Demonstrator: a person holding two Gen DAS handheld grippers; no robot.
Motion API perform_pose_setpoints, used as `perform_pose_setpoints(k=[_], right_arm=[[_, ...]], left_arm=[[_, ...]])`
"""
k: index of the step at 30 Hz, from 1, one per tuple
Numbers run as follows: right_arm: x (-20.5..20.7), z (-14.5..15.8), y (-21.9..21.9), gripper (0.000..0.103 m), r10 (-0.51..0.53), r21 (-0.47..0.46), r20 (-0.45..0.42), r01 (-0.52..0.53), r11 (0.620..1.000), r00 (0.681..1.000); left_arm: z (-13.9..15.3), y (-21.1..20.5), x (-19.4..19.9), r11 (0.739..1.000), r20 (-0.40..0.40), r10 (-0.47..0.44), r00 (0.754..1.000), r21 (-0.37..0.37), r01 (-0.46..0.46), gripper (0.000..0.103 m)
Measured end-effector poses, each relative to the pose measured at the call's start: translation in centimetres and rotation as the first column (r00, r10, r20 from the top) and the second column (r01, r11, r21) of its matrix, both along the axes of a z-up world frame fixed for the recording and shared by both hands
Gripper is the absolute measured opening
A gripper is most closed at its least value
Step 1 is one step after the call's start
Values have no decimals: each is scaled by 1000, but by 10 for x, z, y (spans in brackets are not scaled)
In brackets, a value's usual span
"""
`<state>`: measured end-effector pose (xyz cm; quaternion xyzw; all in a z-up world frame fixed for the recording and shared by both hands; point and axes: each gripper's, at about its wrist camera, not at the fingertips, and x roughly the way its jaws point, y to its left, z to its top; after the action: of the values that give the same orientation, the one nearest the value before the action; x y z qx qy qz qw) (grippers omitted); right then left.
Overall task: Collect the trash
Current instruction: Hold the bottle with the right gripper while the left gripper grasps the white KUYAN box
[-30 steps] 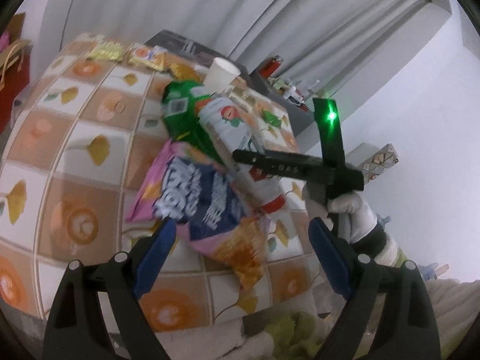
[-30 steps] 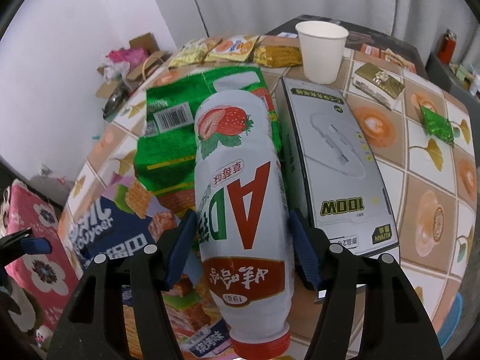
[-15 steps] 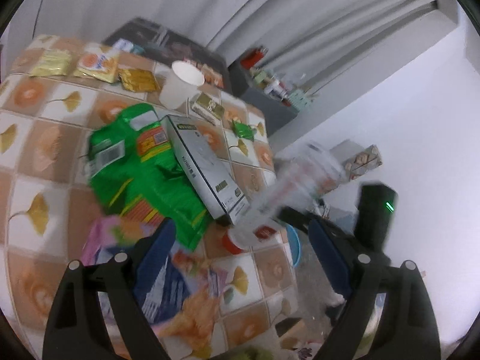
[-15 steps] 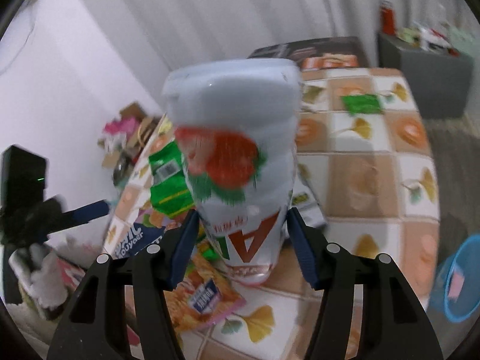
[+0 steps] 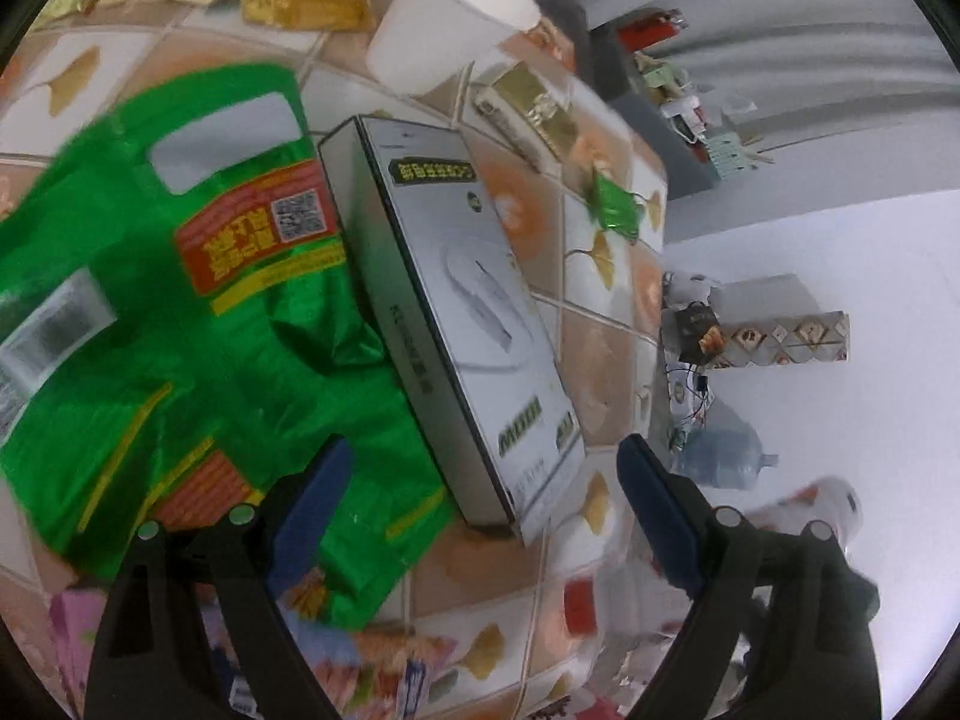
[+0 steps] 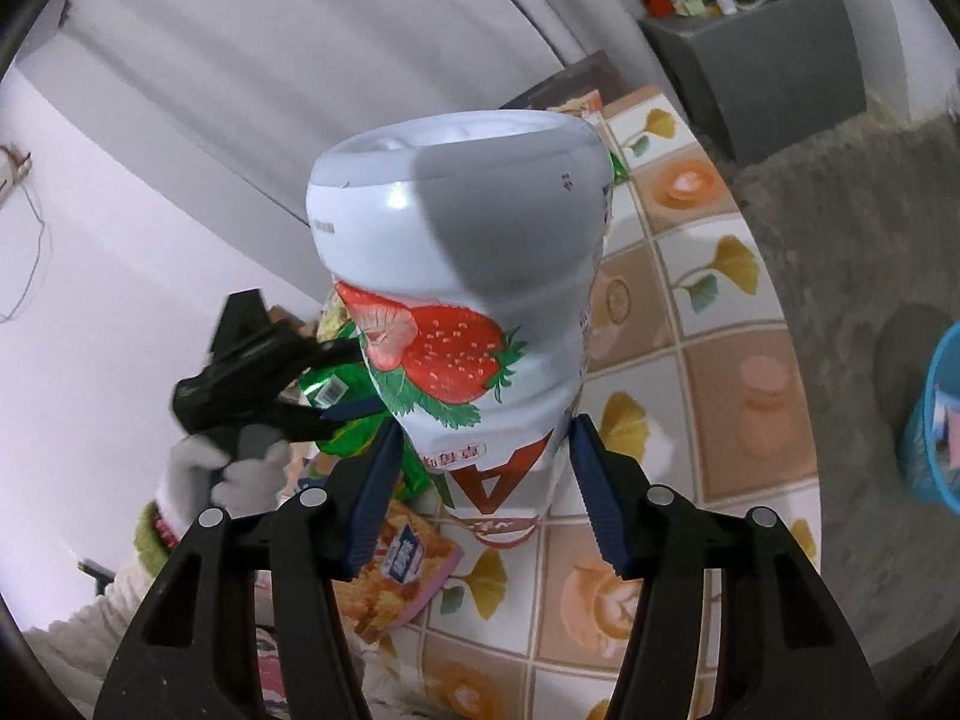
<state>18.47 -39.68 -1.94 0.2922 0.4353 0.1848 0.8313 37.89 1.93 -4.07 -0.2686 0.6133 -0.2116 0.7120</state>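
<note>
**Bottle lifted clear of the table; left tool brought over the box**

The white strawberry-print bottle [image 6: 474, 324], which a second ago was lying on the green bag and the grey box, is now held up off the table [image 6: 708, 276], base end away from the camera, between the blue pads of the right gripper [image 6: 480, 480]. The pads are pressed against its narrower lower body and the jaws are closing on it, so the grip is being tightened as the bottle is carried. A blue bin [image 6: 933, 420] is seen on the floor at the right edge of the right wrist view, well apart from the bottle; it is judged to be where the bottle is to be dropped.

The left gripper [image 5: 480, 504], which was over the pink snack bag a second ago, is now held over the near corner of the grey box [image 5: 468, 324], where the box meets the green bag [image 5: 180, 324]. Its jaws are spread wide and nothing is held between them. With the bottle gone, the top of the box is uncovered and can be grasped.

A white paper cup [image 5: 450, 18], a gold packet [image 5: 306, 3] and a small green packet [image 5: 612, 207] lie untouched farther back on the table, so much of the collecting is judged to remain. In the right wrist view, the person's gloved left hand [image 6: 234, 468] is seen on the left tool's handle.
</note>
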Motion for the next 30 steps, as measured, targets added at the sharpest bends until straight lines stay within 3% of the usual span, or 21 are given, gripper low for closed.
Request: perform_pose_setpoints(k=[12, 30], right_arm=[[19, -19, -6, 52, -8, 44, -42, 10, 999, 999], [15, -24, -11, 52, -22, 86, -79, 29, 996, 997]], left_arm=[[-23, -8, 18, 998, 3, 55, 999, -21, -55, 84], [-31, -3, 21, 994, 8, 79, 997, -72, -79, 38]])
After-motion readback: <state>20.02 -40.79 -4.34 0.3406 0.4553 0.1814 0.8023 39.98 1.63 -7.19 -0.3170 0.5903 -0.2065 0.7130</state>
